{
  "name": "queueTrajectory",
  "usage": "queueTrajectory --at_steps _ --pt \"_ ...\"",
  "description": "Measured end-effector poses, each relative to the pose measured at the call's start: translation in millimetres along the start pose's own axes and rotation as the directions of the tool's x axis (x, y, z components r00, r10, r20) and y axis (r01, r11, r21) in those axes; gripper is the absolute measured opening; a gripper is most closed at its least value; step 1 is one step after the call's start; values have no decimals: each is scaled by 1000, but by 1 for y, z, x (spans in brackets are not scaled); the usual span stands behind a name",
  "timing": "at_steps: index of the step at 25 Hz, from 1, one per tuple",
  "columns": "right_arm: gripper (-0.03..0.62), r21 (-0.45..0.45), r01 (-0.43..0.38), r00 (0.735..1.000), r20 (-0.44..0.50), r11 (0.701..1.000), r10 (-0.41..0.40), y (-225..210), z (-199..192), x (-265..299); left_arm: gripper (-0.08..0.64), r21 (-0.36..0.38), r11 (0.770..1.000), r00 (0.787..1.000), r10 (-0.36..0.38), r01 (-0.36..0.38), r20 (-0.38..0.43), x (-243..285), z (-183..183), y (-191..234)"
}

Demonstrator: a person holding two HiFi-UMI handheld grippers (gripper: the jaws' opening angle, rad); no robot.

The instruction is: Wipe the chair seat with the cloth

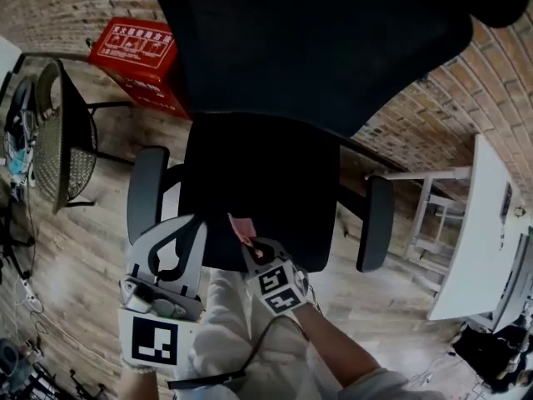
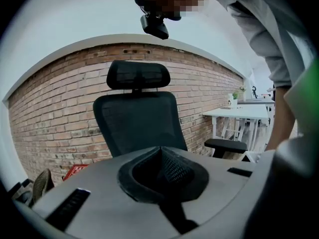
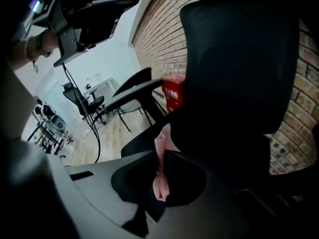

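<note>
A black office chair stands in front of me, its seat [image 1: 250, 182] in the middle of the head view and its backrest [image 1: 316, 40] above. My right gripper [image 1: 246, 242] is at the seat's near edge, shut on a pink cloth [image 1: 241, 227]. In the right gripper view the cloth [image 3: 160, 148] sticks out from between the jaws of the right gripper [image 3: 162, 158] and lies against the dark seat [image 3: 219, 148]. My left gripper [image 1: 190, 227] hangs by the seat's near left corner, shut and holding nothing. The left gripper view shows the left gripper [image 2: 160, 152] pointing at the backrest [image 2: 137, 121].
The chair's armrests [image 1: 146, 194] [image 1: 375, 223] flank the seat. A red box [image 1: 137, 52] sits by the brick wall at the back left, with a mesh chair [image 1: 58, 136] further left. A white table [image 1: 483, 232] stands at the right. The floor is wood.
</note>
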State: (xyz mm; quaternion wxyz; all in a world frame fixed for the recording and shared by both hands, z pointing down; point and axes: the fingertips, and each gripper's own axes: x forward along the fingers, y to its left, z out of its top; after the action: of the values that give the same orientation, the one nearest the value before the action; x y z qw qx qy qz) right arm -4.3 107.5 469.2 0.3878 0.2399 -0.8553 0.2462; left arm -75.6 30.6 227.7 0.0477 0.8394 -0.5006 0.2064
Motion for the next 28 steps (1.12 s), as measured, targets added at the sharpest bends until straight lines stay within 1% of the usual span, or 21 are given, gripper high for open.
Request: queueTrajectory --at_steps 2,4,6,8,10,13,17,20,22,25,26,28 --pt "55 16 53 997 46 998 -54 -24 22 -36 18 43 999 1000 -12 11 19 -4 31 -1" --pt "55 16 99 990 95 995 -101 -43 44 -72 18 62 998 999 0 -2 44 -9 60 -1" --pt "55 16 141 979 143 990 -142 -57 65 -109 18 87 996 998 8 -14 68 -14 88 -1" --pt "55 22 185 963 197 982 -186 -68 87 -143 18 124 992 995 4 -16 96 -17 114 -1" --pt "55 43 229 938 258 972 -233 -78 110 -176 18 150 989 994 -5 -12 113 -20 135 0" --pt "55 97 287 888 345 953 -302 -88 141 -231 18 168 985 991 1 -24 132 -24 163 2" --pt "55 151 327 823 440 933 -360 -94 171 -300 18 192 981 988 10 -40 155 -35 197 0" --pt "55 174 355 781 486 919 -393 -96 188 -337 18 219 975 984 3 -43 177 -43 217 0" --pt "55 171 361 769 502 917 -396 -95 198 -357 18 220 975 983 4 -45 186 -47 226 1" --pt "55 141 368 766 515 919 -386 -86 209 -382 18 192 980 981 17 -54 193 -56 237 0" --pt "55 135 371 762 521 919 -384 -84 213 -389 18 171 983 981 26 -59 191 -59 240 0" --pt "55 132 375 747 543 917 -384 -79 222 -402 18 101 992 981 50 -70 188 -62 244 2"
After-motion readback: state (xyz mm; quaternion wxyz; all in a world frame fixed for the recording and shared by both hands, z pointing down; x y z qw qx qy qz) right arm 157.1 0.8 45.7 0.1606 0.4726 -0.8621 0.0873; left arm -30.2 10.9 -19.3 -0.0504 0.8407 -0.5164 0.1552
